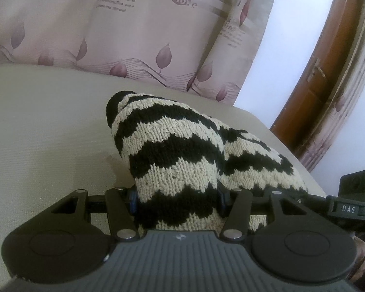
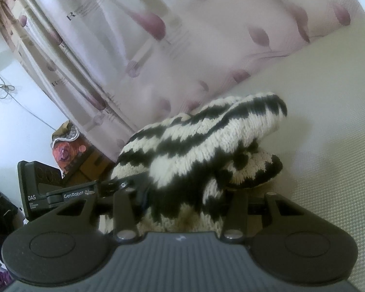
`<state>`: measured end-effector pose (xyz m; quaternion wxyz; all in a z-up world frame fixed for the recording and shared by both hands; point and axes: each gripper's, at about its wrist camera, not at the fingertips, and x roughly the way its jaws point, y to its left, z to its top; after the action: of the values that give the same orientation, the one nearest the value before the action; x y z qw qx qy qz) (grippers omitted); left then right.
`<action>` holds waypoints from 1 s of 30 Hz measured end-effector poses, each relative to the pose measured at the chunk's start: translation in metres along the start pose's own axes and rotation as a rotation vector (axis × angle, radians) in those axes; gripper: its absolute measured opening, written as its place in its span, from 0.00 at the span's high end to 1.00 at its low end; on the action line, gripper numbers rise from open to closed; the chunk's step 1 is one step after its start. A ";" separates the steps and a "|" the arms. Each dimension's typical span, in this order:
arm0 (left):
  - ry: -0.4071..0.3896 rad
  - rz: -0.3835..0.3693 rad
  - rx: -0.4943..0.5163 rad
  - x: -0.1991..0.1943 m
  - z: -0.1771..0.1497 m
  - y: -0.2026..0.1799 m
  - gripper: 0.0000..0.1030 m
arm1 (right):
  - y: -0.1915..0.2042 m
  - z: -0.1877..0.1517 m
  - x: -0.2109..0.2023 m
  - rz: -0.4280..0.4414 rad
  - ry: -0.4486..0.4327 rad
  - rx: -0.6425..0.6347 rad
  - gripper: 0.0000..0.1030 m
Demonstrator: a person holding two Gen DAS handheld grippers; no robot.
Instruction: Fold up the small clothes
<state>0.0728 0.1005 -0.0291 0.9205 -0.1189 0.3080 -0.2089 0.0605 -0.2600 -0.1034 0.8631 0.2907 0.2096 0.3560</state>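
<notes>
Garment: black-and-cream zigzag knitted piece point(image 1: 182, 155) stretched forward from both claws.
Left gripper point(image 1: 176, 200): clenched on its near edge.
Right gripper point(image 2: 182, 202): likewise gripping it.

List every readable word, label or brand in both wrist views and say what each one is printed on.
"DAS": label on the other gripper, left wrist view.
"DAS" and "GenRobot": side of the other gripper, right wrist view; the small print under "DAS" is unreadable.
"R" and "love": printed curtain; its small lines of script are too blurred to read.
Knitted garment: no text.
</notes>
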 end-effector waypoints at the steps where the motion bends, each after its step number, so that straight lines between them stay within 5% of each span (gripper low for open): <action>1: -0.001 0.003 0.000 -0.001 -0.001 0.000 0.47 | 0.000 -0.001 0.000 0.001 0.002 -0.002 0.57; 30: 0.025 0.031 -0.030 0.008 -0.007 0.015 0.44 | -0.007 -0.004 0.019 0.004 0.054 -0.011 0.56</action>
<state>0.0785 0.1092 -0.0441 0.9179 -0.1252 0.3241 -0.1916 0.0746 -0.2485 -0.1142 0.8580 0.2765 0.2301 0.3668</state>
